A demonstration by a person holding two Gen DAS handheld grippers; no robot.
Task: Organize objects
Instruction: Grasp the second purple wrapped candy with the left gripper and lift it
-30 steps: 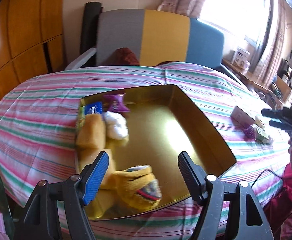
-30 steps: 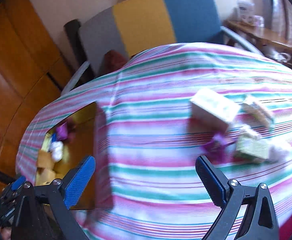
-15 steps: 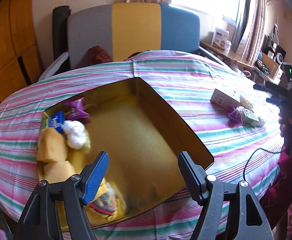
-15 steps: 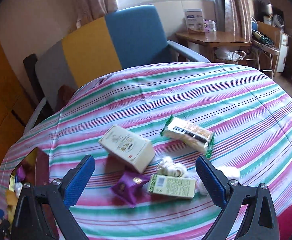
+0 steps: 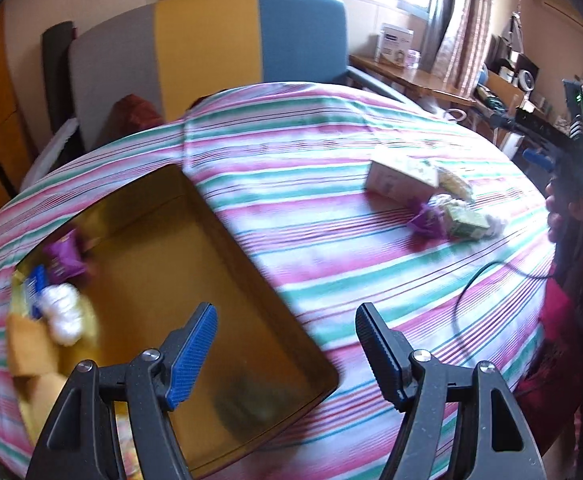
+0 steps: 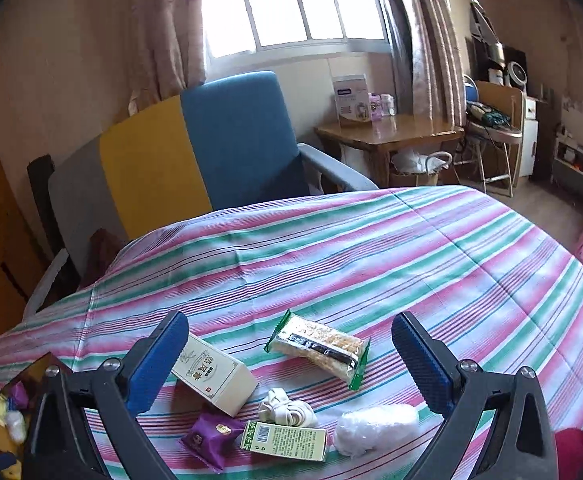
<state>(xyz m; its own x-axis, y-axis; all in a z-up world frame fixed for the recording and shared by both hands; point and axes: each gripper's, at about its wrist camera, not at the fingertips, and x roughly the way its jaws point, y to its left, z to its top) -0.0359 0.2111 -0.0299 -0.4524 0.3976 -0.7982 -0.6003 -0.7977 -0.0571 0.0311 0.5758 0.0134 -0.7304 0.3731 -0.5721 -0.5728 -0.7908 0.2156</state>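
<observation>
Both views swung rightward from gold tray (image 5: 227, 240) toward loose snacks: right tool (image 6: 291, 364) wide open, empty, facing cream box (image 6: 211, 372); left tool (image 5: 287, 344) likewise open, empty.

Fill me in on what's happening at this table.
A person is sorting snacks into a gold tray. Both grippers are open and empty. The right gripper hovers over the loose pile: a cream box, a green-edged bar, a purple packet, a small green box. The left gripper hangs by the tray, which already holds several items.
</observation>
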